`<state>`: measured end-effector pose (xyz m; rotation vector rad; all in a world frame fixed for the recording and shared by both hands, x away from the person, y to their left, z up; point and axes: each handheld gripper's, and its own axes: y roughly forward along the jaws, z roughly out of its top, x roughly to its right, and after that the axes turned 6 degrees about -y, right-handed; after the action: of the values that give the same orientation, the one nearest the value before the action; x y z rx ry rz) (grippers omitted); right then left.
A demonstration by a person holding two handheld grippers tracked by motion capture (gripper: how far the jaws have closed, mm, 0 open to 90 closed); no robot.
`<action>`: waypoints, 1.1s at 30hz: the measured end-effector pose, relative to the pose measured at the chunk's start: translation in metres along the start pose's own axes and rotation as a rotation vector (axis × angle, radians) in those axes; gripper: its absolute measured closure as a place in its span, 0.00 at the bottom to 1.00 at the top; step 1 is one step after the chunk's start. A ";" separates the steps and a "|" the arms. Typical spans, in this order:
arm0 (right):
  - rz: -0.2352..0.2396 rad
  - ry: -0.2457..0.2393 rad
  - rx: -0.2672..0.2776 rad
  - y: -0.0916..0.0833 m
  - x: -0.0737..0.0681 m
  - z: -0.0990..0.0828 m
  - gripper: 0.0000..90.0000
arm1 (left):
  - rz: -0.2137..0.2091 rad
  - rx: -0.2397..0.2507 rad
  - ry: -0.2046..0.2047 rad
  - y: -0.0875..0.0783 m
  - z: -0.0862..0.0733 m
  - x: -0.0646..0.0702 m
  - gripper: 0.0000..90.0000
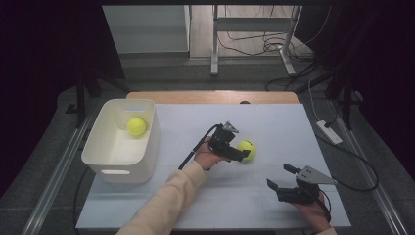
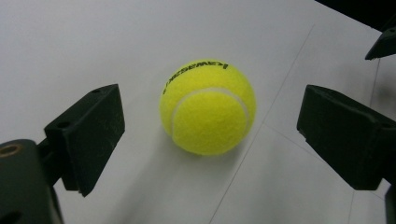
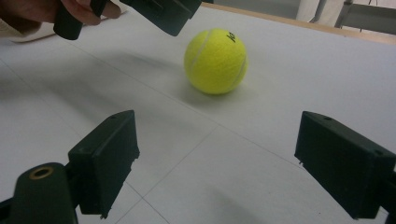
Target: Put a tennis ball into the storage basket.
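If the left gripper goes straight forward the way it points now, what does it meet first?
Most likely the tennis ball on the white table. The left gripper is open and the ball lies directly ahead between its jaws, though the remaining gap is hard to judge.

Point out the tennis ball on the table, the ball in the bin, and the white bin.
Tennis ball on the table [image 2: 208, 107]: left gripper view, its felt middle.
Ball in the bin [image 1: 136, 126]: high view, its centre.
White bin [image 1: 152, 134]: high view, right rim.
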<state>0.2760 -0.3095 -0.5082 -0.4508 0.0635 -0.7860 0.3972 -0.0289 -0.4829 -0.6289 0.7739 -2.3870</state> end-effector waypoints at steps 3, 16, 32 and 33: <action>0.000 -0.001 0.000 0.000 0.000 0.000 0.15 | 0.000 0.000 0.002 0.003 0.000 0.001 0.09; 0.002 -0.004 0.000 0.001 0.000 0.000 0.15 | 0.001 -0.012 0.009 0.016 0.000 0.001 0.08; 0.001 -0.005 0.000 0.001 0.000 0.000 0.14 | 0.003 -0.045 0.013 0.033 0.000 0.002 0.08; 0.001 -0.005 0.000 0.001 0.000 0.000 0.14 | 0.005 -0.048 0.013 0.033 0.000 0.002 0.08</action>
<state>0.2765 -0.3091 -0.5087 -0.4524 0.0587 -0.7834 0.4075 -0.0524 -0.5038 -0.6308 0.8389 -2.3769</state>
